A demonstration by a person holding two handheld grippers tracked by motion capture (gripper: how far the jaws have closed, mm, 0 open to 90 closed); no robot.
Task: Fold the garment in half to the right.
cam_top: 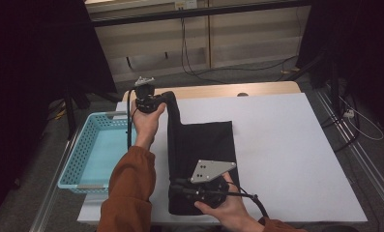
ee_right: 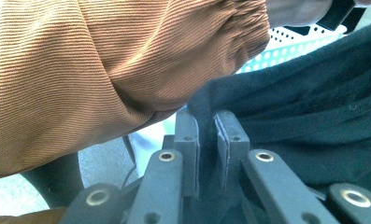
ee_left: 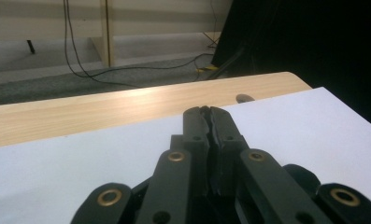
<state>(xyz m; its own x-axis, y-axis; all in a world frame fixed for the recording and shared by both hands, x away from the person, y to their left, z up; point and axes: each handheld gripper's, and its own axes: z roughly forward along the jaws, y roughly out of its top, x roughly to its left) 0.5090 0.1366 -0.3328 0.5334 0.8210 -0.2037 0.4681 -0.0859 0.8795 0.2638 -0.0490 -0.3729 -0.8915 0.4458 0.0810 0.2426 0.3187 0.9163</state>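
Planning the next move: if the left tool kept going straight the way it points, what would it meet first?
Probably nothing soon: the left tool, shut on black cloth, points over the white sheet toward the wooden table edge; depth is unclear.

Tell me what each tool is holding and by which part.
Both hold the black cloth: the left tool pinches its far left corner, the right tool its near left corner.
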